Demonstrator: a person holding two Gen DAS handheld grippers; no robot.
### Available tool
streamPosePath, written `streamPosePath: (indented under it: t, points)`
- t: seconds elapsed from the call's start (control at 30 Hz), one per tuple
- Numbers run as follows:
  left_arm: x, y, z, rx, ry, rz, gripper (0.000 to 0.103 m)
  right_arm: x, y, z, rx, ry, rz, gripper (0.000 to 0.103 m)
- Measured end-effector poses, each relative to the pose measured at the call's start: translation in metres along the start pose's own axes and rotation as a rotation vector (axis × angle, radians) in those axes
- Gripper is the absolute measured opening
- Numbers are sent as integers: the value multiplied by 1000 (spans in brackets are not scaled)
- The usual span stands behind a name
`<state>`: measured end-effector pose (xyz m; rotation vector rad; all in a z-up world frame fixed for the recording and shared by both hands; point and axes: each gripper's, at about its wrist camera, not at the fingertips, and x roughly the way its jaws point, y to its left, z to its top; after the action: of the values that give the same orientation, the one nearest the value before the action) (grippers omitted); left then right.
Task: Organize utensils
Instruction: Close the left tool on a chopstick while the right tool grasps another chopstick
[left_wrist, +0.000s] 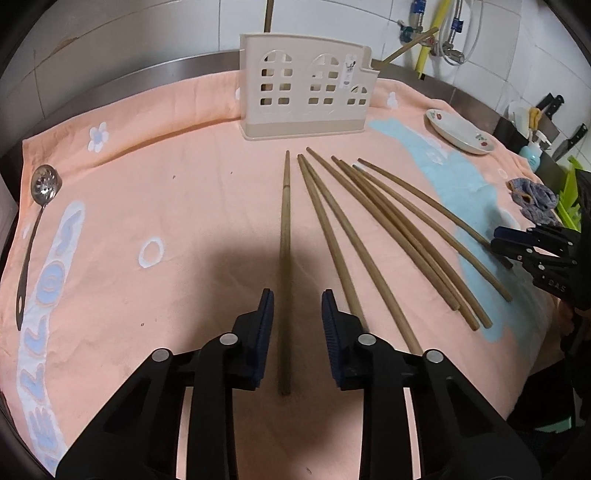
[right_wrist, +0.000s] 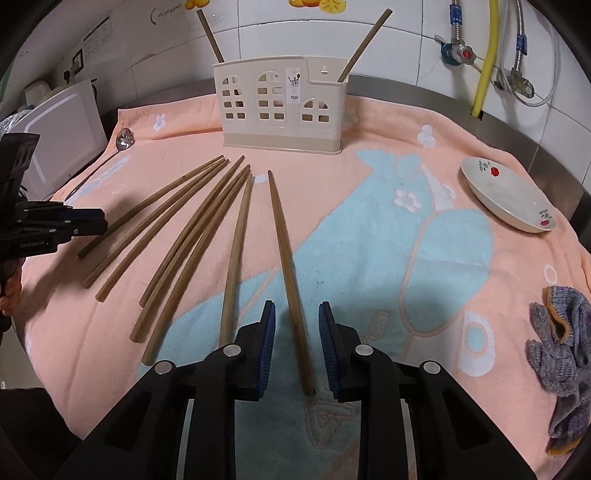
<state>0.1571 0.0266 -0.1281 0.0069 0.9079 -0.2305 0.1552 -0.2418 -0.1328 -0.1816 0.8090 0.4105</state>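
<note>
Left tongs (left_wrist: 297, 332) stand released, astride the leftmost chopstick (left_wrist: 284, 266) with a gap showing on either side of it. Right tongs (right_wrist: 297, 343) likewise stand released, astride the rightmost chopstick (right_wrist: 286, 258), pads clear of the wood. No earlier picture bears on their motion.

Remaining chopsticks (right_wrist: 192, 243) lie fanned between those two, tips converging toward 12 o'clock, some touching or overlapping. Holder (right_wrist: 282, 110), cream plastic with window cut-outs, stands upright at 12 o'clock; two chopsticks lean out of it, one at each end.

Worktop carries a peach towel (right_wrist: 369, 155) with a blue and white pattern. Slotted spoon (left_wrist: 37, 225) lies at 9 o'clock in the left view. Dish (right_wrist: 508, 199) sits at 2 o'clock in the right view, grey cloth (right_wrist: 561, 354) at 4 o'clock. White tiled wall behind, with pipes and a yellow hose (right_wrist: 487, 55) at upper right.

Knives at the left view's right edge are small and partly cut off. Chopstick count in the overlapped cluster is uncertain.
</note>
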Motion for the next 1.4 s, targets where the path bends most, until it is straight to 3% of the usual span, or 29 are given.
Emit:
streamPosePath:
  t: [0.3, 0.57, 1.13, 1.4]
  points:
    - [14, 2, -1, -7, 36, 1, 24, 6, -2, -1, 1, 11, 6, 21]
    - [17, 4, -1, -12, 49, 13, 11, 9, -2, -4, -2, 20, 4, 16]
    - [19, 2, -2, -14, 42, 27, 9, 11, 6, -2, -49, 11, -29, 8]
    - [7, 4, 3, -25, 16, 28, 6, -6, 12, 4, -61, -36, -29, 7]
